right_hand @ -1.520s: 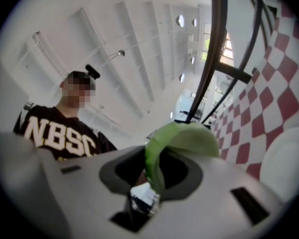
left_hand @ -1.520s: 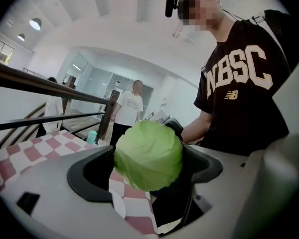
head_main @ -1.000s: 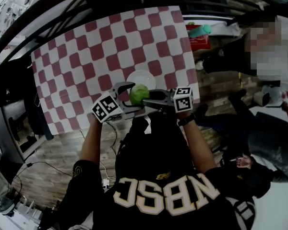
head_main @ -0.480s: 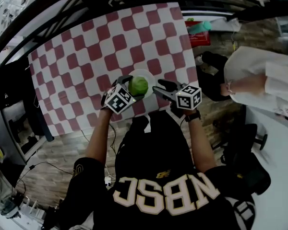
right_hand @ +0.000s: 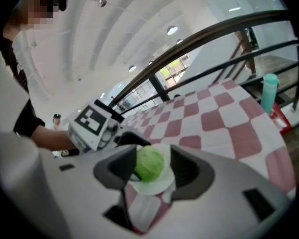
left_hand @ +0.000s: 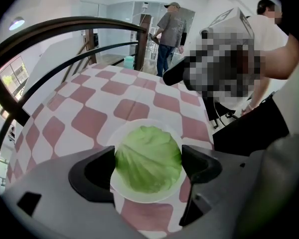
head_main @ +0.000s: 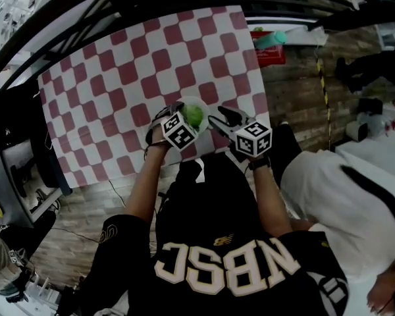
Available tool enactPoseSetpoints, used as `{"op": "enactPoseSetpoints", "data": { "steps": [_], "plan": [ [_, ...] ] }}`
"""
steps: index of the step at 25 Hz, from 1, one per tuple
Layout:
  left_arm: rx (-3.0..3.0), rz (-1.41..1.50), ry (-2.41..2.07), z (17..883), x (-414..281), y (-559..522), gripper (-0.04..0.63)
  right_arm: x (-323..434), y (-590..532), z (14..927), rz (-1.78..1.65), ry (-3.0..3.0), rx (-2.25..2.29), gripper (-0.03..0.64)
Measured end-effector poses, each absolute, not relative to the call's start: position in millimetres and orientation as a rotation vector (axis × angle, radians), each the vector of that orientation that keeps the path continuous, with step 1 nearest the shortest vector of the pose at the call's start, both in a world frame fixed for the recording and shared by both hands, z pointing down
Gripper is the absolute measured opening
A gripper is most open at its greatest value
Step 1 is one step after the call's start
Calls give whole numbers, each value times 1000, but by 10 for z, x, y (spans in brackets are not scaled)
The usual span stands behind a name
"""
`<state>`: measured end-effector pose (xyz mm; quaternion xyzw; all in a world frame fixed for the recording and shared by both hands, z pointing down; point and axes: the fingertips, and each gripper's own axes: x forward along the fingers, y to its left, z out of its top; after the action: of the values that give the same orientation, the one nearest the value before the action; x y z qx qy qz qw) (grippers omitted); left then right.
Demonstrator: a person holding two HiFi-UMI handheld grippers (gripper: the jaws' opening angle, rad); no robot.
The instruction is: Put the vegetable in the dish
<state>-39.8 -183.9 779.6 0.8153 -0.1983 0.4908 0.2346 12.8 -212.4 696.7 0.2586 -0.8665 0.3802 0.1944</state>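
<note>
A round green cabbage [head_main: 195, 115] sits between my left gripper's [head_main: 186, 117] jaws, right over the white dish [head_main: 196, 101] near the table's front edge. In the left gripper view both fingers touch the sides of the cabbage [left_hand: 148, 158], and the rim of the dish [left_hand: 139, 196] shows beneath it. Whether it rests on the dish I cannot tell. My right gripper [head_main: 218, 115] stands just right of the dish; its jaws have just been opening and nothing is between them. Beyond its own jaws, the right gripper view shows the cabbage [right_hand: 149, 165] and dish [right_hand: 158, 187].
A red-and-white checked cloth [head_main: 118, 78] covers the table, with black railings around it. A teal bottle [head_main: 274, 39] and a red box [head_main: 271, 56] lie beyond the table's right edge. A person in white [head_main: 336, 203] stands close at the lower right.
My left gripper has carried the cabbage forward and down to the dish. The right gripper has come away from the cabbage and drawn off to the right. The person in white has moved nearer.
</note>
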Motion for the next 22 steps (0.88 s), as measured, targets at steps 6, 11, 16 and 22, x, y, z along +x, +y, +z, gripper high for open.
{"op": "enactPoseSetpoints", "data": {
  "steps": [6,11,16,22],
  "plan": [
    [2313,1353,-644,7731,-367,-1939,438,273,-2221,6825,1031,-2444,828,207],
    [2414,968,-846,7076,-407,-2126,437,342,-2350,6427,889,-2470,1011,206],
    [2461,578,-1100,6105,-706,-2546,428,125,-2618,5804,691,-2591,1081,204],
    [2518,241,-1356,4992,-1083,-2787,305,-250,-2942,5030,491,-2694,1114,139]
  ]
}}
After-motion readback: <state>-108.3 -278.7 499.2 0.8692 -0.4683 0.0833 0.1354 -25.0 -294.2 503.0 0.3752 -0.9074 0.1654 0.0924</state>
